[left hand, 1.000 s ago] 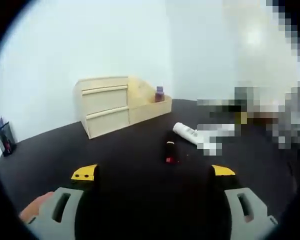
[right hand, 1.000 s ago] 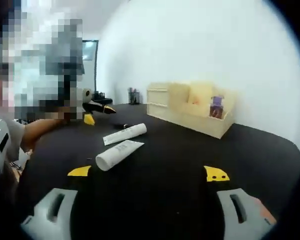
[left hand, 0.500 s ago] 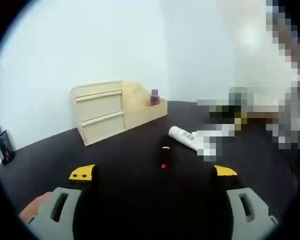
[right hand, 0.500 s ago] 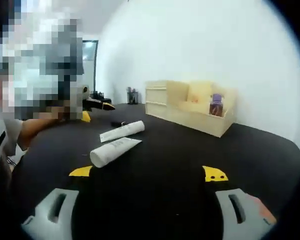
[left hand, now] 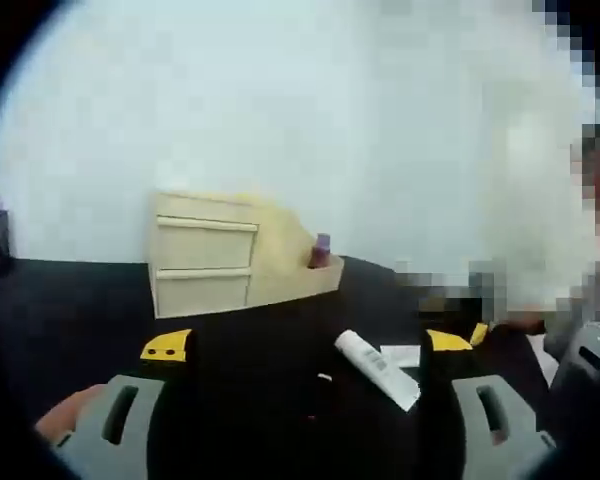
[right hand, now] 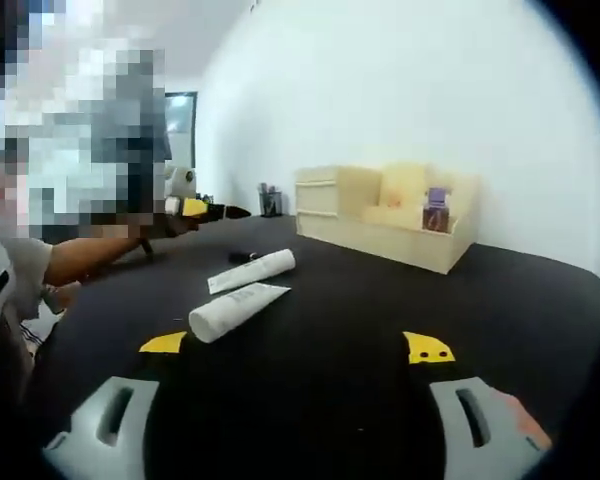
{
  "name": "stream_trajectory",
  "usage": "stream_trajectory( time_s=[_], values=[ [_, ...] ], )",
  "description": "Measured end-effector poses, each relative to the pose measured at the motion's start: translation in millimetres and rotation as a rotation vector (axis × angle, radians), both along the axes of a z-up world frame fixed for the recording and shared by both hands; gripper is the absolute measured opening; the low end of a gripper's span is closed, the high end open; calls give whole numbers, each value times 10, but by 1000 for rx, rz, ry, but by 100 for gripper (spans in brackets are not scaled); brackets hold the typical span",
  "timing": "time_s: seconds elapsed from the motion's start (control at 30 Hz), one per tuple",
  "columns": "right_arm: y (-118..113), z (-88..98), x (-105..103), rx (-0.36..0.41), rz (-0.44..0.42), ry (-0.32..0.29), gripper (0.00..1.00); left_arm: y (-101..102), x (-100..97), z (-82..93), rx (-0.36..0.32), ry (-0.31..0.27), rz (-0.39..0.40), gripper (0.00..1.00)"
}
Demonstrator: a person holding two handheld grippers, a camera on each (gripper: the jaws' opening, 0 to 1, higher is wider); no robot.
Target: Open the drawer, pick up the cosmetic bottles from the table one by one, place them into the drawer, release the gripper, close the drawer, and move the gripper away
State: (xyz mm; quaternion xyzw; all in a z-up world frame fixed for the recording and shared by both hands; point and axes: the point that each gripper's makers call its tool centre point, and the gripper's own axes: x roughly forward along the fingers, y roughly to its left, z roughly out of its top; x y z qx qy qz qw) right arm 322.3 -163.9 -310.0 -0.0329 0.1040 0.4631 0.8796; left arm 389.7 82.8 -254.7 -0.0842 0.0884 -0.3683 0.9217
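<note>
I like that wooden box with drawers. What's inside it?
The open tray part of the wooden organizer holds a small purple bottle. Both drawers are closed, so what's in them is hidden.

I count two white tubes lying on the black table, one small dark bottle, one wooden organizer with two drawers, one purple bottle, and one pen cup.

Even, bright indoor light fills both views, and the white wall is nearly washed out. The left gripper view is smeared by motion blur; the right gripper view is sharper. The black worktop shows little shadow, and fisheye distortion bends the edges.
</note>
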Motion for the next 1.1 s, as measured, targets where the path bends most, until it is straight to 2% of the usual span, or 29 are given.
stream_trajectory(
  time_s=[0.13, 0.33, 0.43, 0.53, 0.6, 0.7, 0.73, 0.8, 0.87, 0.93, 0.97, 1.03, 1.1],
  values=[
    [-15, 26, 20, 23, 6, 15, 78, -15, 115, 38, -33, 6, 34, 82],
    [-23, 33, 32, 34, 1, 25, 77, -150, 191, 195, -81, -23, 22, 82],
    [-19, 25, 29, 27, 2, 22, 77, -201, 260, 326, -167, -31, 35, 82],
    [-12, 20, 23, 23, 5, 21, 77, -184, 378, 331, -209, -17, 96, 81],
    [-9, 13, 18, 18, 8, 20, 77, -195, 433, 310, -256, 15, 126, 80],
    [-2, 8, 9, 13, 13, 18, 76, -197, 514, 340, -390, 65, 152, 74],
    [0, 8, 7, 13, 13, 18, 76, -177, 546, 370, -455, 81, 167, 73],
    [3, 10, 3, 15, 15, 19, 76, -146, 587, 471, -573, 78, 169, 73],
    [6, 11, 0, 16, 15, 20, 76, -116, 630, 543, -700, 118, 164, 73],
    [8, 10, -4, 16, 16, 20, 76, -49, 691, 609, -804, 125, 185, 72],
    [9, 12, -7, 17, 17, 20, 76, -14, 724, 610, -837, 136, 202, 72],
    [12, 11, -11, 16, 18, 20, 76, 49, 770, 654, -890, 113, 225, 69],
    [13, 11, -15, 15, 19, 20, 76, 86, 817, 638, -932, 126, 258, 68]
  ],
)
